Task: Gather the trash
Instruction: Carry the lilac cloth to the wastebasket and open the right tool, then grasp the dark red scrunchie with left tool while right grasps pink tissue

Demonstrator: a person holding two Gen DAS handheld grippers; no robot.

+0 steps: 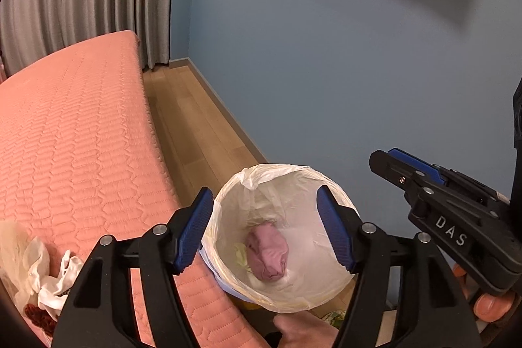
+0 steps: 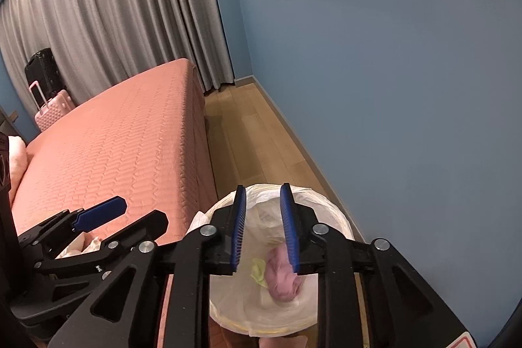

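A round bin with a white liner [image 1: 326, 181] [image 2: 329, 207] stands on the floor beside the bed. A crumpled pink wad [image 1: 267, 251] [image 2: 282, 278] lies inside it, next to a small yellow-green scrap [image 2: 257, 273]. My left gripper [image 1: 267, 232] hangs over the bin mouth, open and empty. My right gripper [image 2: 264, 232] is also above the bin, jaws apart and empty; it shows at the right in the left wrist view [image 1: 407, 165]. White crumpled tissues [image 1: 49, 276] and a dark red scrap [image 1: 39, 315] lie on the bed at lower left.
A bed with a salmon quilted cover [image 1: 81, 136] [image 2: 114, 145] runs along the left. A blue wall [image 1: 342, 70] is close on the right, leaving a narrow wood floor strip [image 1: 195, 126]. Grey curtains [image 2: 114, 22], a black suitcase and a pink suitcase [image 2: 52, 110] stand beyond.
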